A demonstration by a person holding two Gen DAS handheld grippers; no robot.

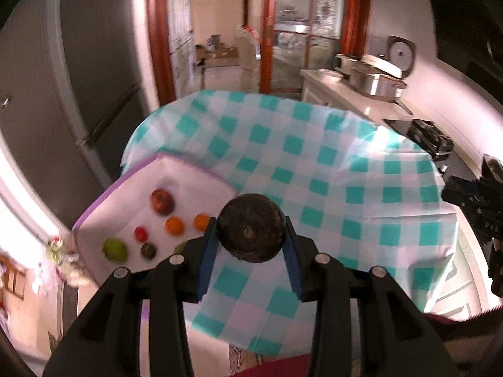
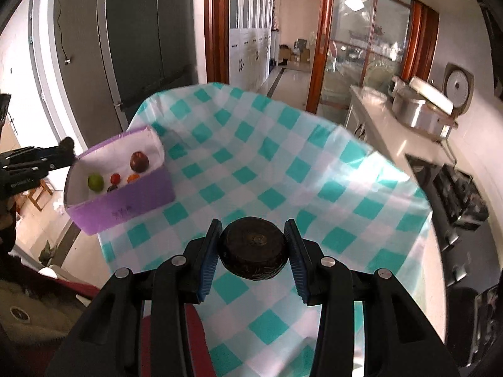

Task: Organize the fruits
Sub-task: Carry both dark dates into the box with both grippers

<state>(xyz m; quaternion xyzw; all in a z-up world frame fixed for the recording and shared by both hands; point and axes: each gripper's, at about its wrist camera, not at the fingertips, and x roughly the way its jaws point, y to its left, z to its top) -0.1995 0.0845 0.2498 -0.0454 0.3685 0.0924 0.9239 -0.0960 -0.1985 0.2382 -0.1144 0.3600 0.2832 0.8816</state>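
Left wrist: my left hand-held gripper (image 1: 251, 245) pinches a dark, round, rough-skinned fruit (image 1: 250, 227) above the checked table (image 1: 361, 188); I'd carry it over the purple box (image 1: 94, 207) and release low onto the smooth fruits. Right wrist: right hand-held gripper (image 2: 253, 251) clamps a similar dark flattened fruit (image 2: 253, 246), box (image 2: 135, 204) well left.

Bright indoor light, fisheye-bent edges; left view motion-blurred, right view sharper.
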